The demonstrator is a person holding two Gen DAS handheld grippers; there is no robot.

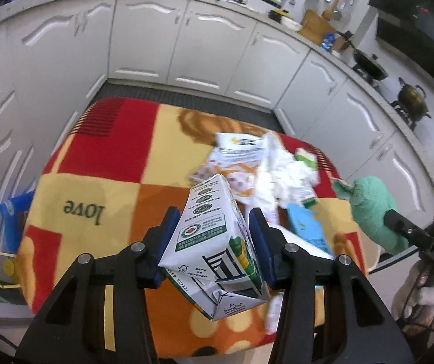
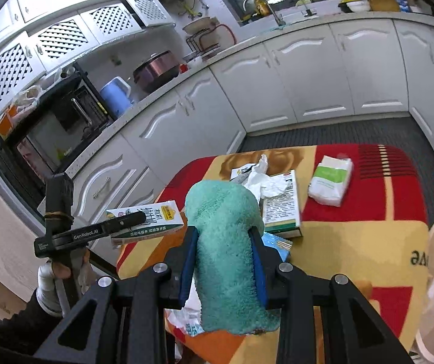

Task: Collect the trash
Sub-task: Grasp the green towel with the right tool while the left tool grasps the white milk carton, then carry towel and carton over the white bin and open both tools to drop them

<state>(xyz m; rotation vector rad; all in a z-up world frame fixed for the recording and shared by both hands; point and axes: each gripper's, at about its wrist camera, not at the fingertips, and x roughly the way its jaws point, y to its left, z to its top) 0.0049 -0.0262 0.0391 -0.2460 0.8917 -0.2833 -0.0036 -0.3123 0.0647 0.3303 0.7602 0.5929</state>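
The left gripper [image 1: 212, 236] holds a milk carton [image 1: 213, 248] pinched between its 2 blue fingers [image 1: 168, 230], raised above the patterned tablecloth [image 1: 101, 182]. The right gripper [image 2: 224, 254] clamps a green towel [image 2: 226, 242] between its 2 fingers. Crumpled tissue [image 1: 280, 176], a tissue pack [image 2: 332, 182] and a flat box [image 2: 280, 206] lie on the cloth, near one another.
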